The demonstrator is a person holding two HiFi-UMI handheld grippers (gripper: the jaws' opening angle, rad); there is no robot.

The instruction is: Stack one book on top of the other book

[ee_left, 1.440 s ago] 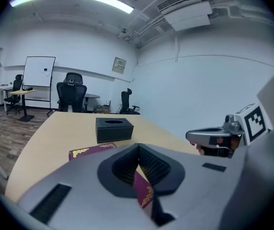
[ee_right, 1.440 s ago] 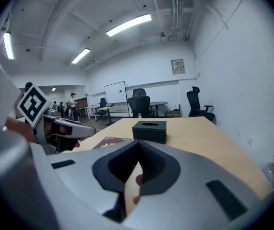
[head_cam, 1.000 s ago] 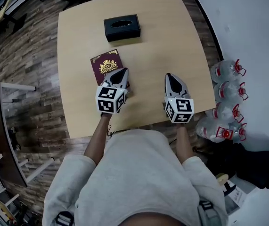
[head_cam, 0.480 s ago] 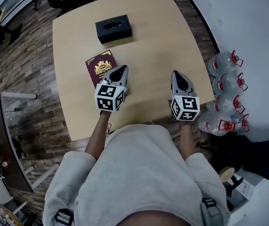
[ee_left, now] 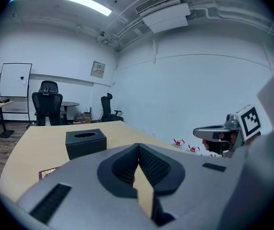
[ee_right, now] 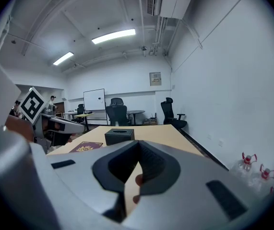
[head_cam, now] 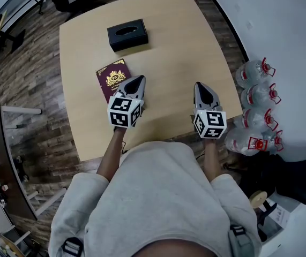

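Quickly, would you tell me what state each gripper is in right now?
Left gripper: jaws closed, holding nothing.
Right gripper: jaws closed, holding nothing.

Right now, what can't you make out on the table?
Book: head view, near corner covered by the left tool; whether another lies underneath can't be told.
Gold print on its cover: too small to read in every view.
Left gripper view: the tool's own body hides most of the book.

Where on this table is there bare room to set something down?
The table is bare on its right half, from the black tissue box to the right edge, beyond the right gripper. The strip between the two grippers is free too. Crowded: the left side, where the maroon book lies by the left gripper.
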